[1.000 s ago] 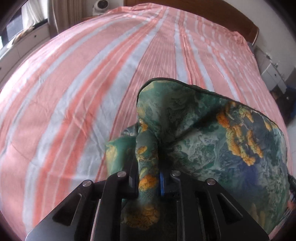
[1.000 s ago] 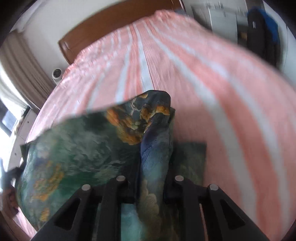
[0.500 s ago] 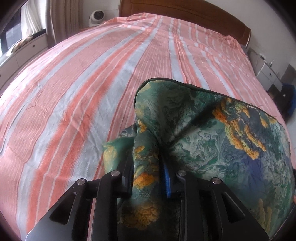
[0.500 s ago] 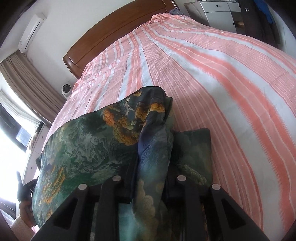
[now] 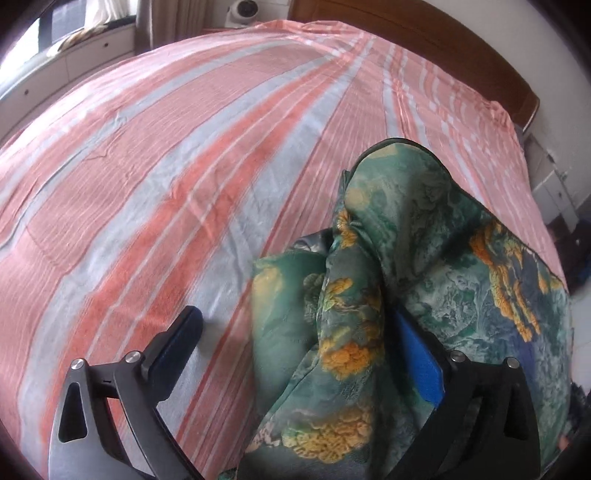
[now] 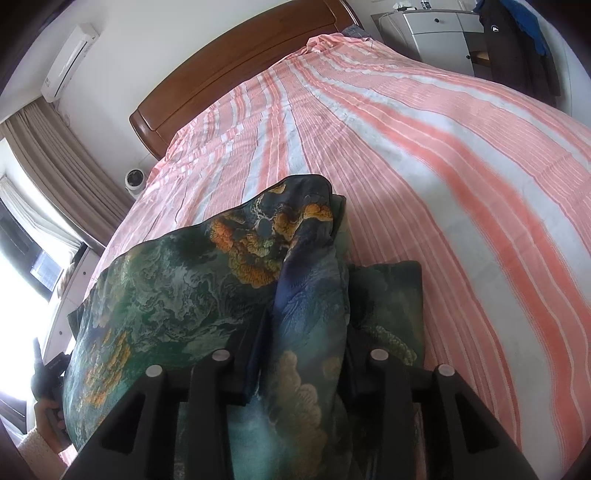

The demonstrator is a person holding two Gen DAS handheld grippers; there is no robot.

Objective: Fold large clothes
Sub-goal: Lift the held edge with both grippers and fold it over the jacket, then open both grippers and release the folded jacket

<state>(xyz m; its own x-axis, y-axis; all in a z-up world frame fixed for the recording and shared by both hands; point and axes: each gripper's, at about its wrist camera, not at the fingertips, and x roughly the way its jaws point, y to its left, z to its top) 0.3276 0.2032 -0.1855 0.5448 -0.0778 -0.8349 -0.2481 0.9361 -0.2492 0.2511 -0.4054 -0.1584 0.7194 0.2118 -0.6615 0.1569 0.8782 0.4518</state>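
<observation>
A green silky garment [image 5: 461, 258] with orange flower print lies bunched on the pink striped bed sheet [image 5: 184, 147]. My left gripper [image 5: 295, 317] is open, its jaws spreading wide. A fold of the garment leans on the right finger's blue pad [image 5: 421, 362], and the left finger stands clear over the sheet. In the right wrist view the garment [image 6: 177, 288] rises as a ridge between the fingers of my right gripper [image 6: 306, 321]. Those jaws are opening, and the fold sits loosely between them.
A wooden headboard [image 6: 240, 70] closes the far end of the bed. White drawers [image 6: 443, 33] and hanging dark clothes stand at the far right. Curtains and a window [image 6: 22, 229] line the left side. A person's hand [image 6: 48, 417] shows at the lower left.
Both grippers were shut on folds of the garment. The left jaws have since sprung wide apart and shifted left. The right jaws have parted a little around their fold.
</observation>
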